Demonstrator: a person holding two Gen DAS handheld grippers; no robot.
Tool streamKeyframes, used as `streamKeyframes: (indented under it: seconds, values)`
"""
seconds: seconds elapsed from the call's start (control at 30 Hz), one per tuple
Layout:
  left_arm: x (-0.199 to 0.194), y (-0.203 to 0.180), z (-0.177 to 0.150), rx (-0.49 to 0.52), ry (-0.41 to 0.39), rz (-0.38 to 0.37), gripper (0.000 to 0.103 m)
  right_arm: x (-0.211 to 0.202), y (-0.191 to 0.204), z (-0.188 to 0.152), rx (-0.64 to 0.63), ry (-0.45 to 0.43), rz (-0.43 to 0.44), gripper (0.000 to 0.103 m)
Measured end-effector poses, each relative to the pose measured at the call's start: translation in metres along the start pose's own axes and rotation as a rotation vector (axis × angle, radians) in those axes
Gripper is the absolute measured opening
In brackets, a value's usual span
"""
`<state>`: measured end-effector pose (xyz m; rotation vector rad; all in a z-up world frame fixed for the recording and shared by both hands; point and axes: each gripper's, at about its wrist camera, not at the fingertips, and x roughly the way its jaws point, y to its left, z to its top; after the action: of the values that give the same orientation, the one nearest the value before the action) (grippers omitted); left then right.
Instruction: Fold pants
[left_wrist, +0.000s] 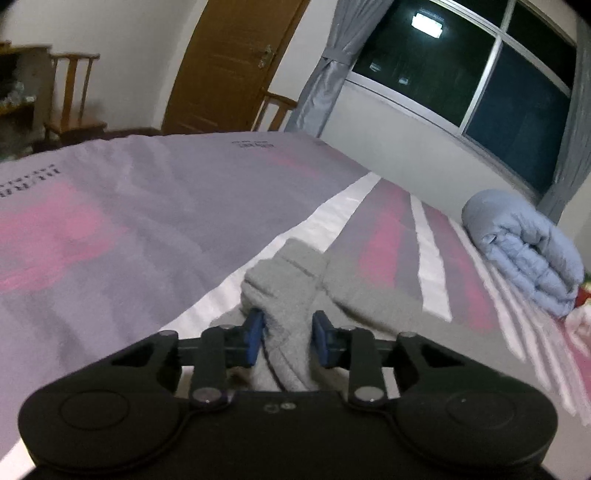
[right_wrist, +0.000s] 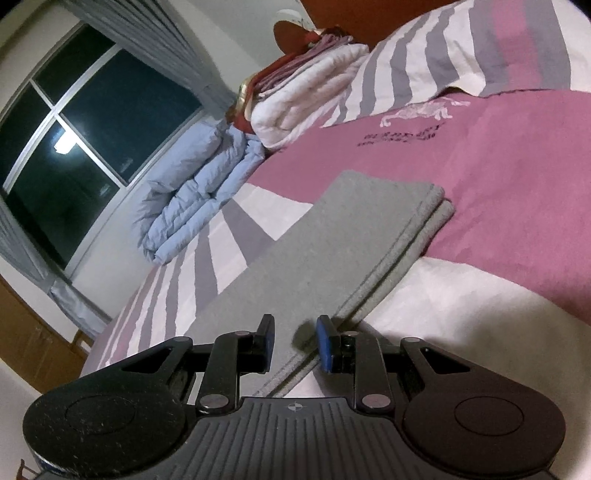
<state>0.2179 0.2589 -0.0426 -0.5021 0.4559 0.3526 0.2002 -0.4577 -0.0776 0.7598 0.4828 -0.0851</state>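
The grey pants (right_wrist: 332, 240) lie on the bed as a long flat strip, folded lengthwise, with two layered edges at the far end. My right gripper (right_wrist: 295, 339) sits at the strip's near end, its blue pads closed on the grey cloth that fills the gap between them. In the left wrist view another part of the pants (left_wrist: 288, 266) is bunched up in a lumpy ridge. My left gripper (left_wrist: 288, 334) is shut on that bunch, with cloth pinched between its blue pads (left_wrist: 256, 336). Neither gripper shows in the other's view.
The bed cover (left_wrist: 147, 206) is grey, pink and white striped. A rolled light-blue quilt (left_wrist: 528, 247) lies by the window side, also the light-blue quilt (right_wrist: 195, 188). White folded bedding (right_wrist: 314, 92) and a striped pillow (right_wrist: 461, 48) sit beyond. Wooden chairs (left_wrist: 74, 96) and a door (left_wrist: 229, 62) stand past the bed.
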Motion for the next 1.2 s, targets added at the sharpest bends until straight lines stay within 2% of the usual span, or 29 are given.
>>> streamKeyframes:
  seconds: [0.07,0.13,0.2,0.23,0.27,0.3,0.37,0.47,0.5,0.57,0.6,0.63,0.7,0.8,0.87,0.9,1.03,1.07,1.1,1.13,1.17,1.2]
  values:
    - [-0.009,-0.007,0.012,0.038,-0.054,-0.035,0.018,0.000,-0.001,0.000,0.003,0.002,0.000,0.026]
    - [-0.023,-0.014,0.020,0.080,-0.153,-0.090,0.018,-0.001,-0.001,0.000,0.001,0.004,0.002,0.026]
    - [-0.023,-0.020,0.015,0.177,-0.198,-0.061,0.019,-0.002,-0.003,-0.001,0.006,0.001,0.003,0.026]
    - [-0.007,-0.019,0.006,0.243,-0.138,-0.003,0.019,-0.002,-0.004,-0.002,0.011,0.003,0.001,0.026]
    - [0.011,-0.013,-0.001,0.245,-0.039,0.050,0.018,-0.002,-0.005,-0.002,0.017,0.006,-0.001,0.026]
    - [0.023,-0.002,-0.008,0.213,0.035,0.066,0.019,-0.002,-0.006,-0.003,0.026,0.006,-0.001,0.026]
    - [0.015,0.011,-0.018,0.199,0.004,0.033,0.022,-0.003,-0.007,-0.002,0.029,0.006,0.003,0.026]
    - [0.003,0.011,-0.023,0.225,-0.006,0.032,0.027,-0.006,-0.008,0.000,0.018,0.006,0.017,0.026]
    - [0.000,0.012,-0.022,0.228,0.008,0.030,0.029,-0.006,-0.009,0.001,0.022,0.008,0.016,0.026]
    - [-0.012,0.013,-0.019,0.242,0.011,0.054,0.057,-0.007,-0.012,0.002,0.036,0.004,0.019,0.026]
    - [-0.018,0.012,-0.015,0.245,-0.015,0.093,0.078,-0.008,-0.012,0.002,0.036,0.001,0.021,0.026]
    - [-0.031,0.014,-0.013,0.242,-0.059,0.125,0.078,-0.009,-0.012,0.002,0.034,-0.002,0.026,0.026]
    - [-0.046,0.008,-0.006,0.246,-0.098,0.114,0.077,-0.011,-0.010,0.002,0.015,-0.007,0.034,0.026]
    - [-0.051,-0.029,0.001,0.352,-0.109,0.039,0.077,-0.007,0.006,0.001,-0.062,-0.002,0.051,0.026]
    - [-0.040,-0.058,0.001,0.407,-0.078,-0.027,0.078,0.001,0.023,0.001,-0.148,-0.003,0.047,0.027]
    - [-0.029,-0.073,0.000,0.422,-0.038,-0.077,0.078,0.006,0.033,0.000,-0.191,0.000,0.041,0.027]
    - [0.020,-0.125,-0.016,0.514,0.138,-0.183,0.075,0.035,0.074,-0.006,-0.425,0.054,0.031,0.027]
    - [0.036,-0.135,-0.021,0.546,0.182,-0.189,0.075,0.044,0.081,-0.008,-0.480,0.082,0.024,0.027]
    - [0.053,-0.143,-0.027,0.576,0.215,-0.161,0.075,0.054,0.086,-0.010,-0.521,0.109,0.012,0.027]
    - [0.071,-0.144,-0.033,0.598,0.249,-0.096,0.076,0.067,0.087,-0.011,-0.557,0.150,-0.028,0.027]
    - [0.089,-0.135,-0.038,0.603,0.290,-0.051,0.080,0.080,0.086,-0.012,-0.579,0.184,-0.083,0.027]
    - [0.100,-0.130,-0.040,0.589,0.307,-0.049,0.088,0.089,0.081,-0.010,-0.574,0.197,-0.100,0.027]
